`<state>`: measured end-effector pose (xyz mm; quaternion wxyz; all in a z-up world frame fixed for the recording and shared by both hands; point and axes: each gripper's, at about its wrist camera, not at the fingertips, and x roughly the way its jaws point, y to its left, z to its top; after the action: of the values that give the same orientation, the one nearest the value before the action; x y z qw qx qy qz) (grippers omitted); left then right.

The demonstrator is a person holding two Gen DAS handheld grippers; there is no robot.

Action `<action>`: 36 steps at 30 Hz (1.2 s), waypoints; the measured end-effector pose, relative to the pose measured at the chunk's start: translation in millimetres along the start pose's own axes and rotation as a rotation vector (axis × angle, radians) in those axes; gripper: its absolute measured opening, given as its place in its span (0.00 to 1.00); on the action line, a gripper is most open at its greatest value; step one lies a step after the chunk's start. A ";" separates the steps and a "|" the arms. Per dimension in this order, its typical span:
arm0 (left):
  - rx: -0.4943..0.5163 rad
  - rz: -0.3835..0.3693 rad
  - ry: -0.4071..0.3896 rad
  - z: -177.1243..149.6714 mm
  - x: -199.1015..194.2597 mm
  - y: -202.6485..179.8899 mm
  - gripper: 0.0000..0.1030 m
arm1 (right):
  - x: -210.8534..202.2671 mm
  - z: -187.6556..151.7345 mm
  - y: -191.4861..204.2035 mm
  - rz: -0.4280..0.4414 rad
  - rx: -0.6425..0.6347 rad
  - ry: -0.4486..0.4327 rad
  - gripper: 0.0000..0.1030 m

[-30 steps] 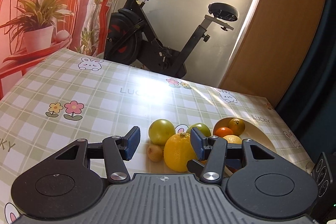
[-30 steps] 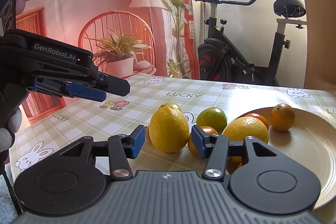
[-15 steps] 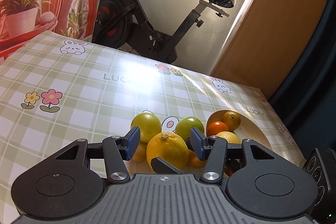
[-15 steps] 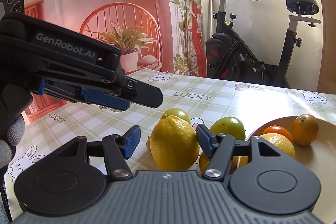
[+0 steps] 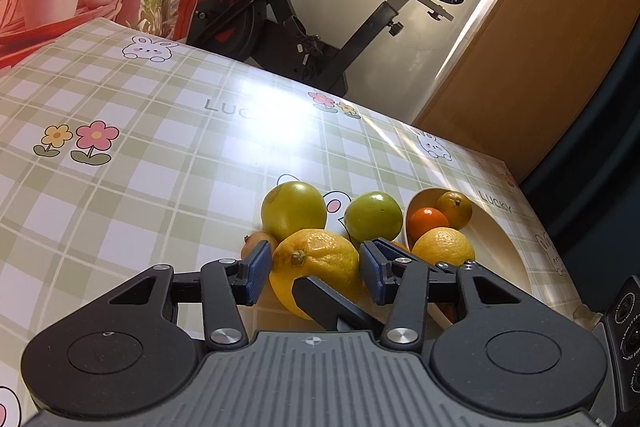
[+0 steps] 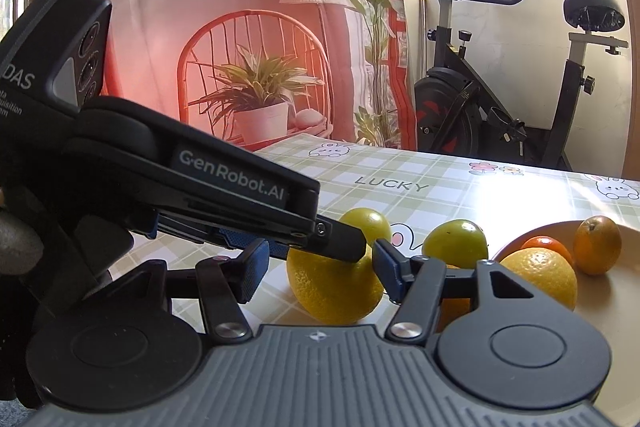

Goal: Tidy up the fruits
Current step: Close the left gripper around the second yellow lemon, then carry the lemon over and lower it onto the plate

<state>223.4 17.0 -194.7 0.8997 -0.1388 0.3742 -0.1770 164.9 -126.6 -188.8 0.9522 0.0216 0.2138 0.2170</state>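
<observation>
Two grippers converge on one fruit: the big lemon on the checked surface, just beside the plate.

Left gripper: released, blue pads on either side of the lemon. Left pad looks touching or nearly so, right pad just off the skin; contact not clear from its own view. From the right wrist view, its upper finger lies across the top of the lemon.

Right gripper: also spread wide, straddling the same lemon from the near side, small gaps at both pads. One of its fingers shows in the left wrist view as a dark bar in front of the lemon.

Loose on the surface, behind the lemon:
- yellow-green fruit, touching or nearly touching the lemon
- green fruit, between the first one and the plate rim
- small brown fruit, mostly hidden behind the left pad
- an orange fruit low between lemon and plate, largely blocked by the right gripper's finger

In the plate, at the right edge of the surface:
- second lemon at the near rim
- small orange behind it
- brownish orange farthest back

Exercise bike stands past the far edge.
</observation>
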 end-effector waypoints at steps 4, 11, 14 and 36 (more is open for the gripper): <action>-0.017 -0.003 -0.006 -1.0 -4.0 6.1 0.49 | 3.1 1.3 -2.2 -0.015 0.017 0.017 0.59; -0.032 -0.009 -0.016 -4.2 -9.1 11.0 0.49 | 14.3 4.4 -2.5 0.009 0.009 0.080 0.62; -0.037 -0.016 -0.015 -6.1 -9.3 11.5 0.49 | 20.6 4.7 -1.9 0.016 0.008 0.118 0.62; 0.018 -0.030 -0.019 -19.9 -15.0 -13.1 0.47 | 7.1 0.6 -7.5 0.020 0.072 0.079 0.61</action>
<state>196.4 9.2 -193.8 0.9016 -0.1377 0.3621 -0.1926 174.0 -130.4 -192.1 0.9394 0.0493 0.2588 0.2195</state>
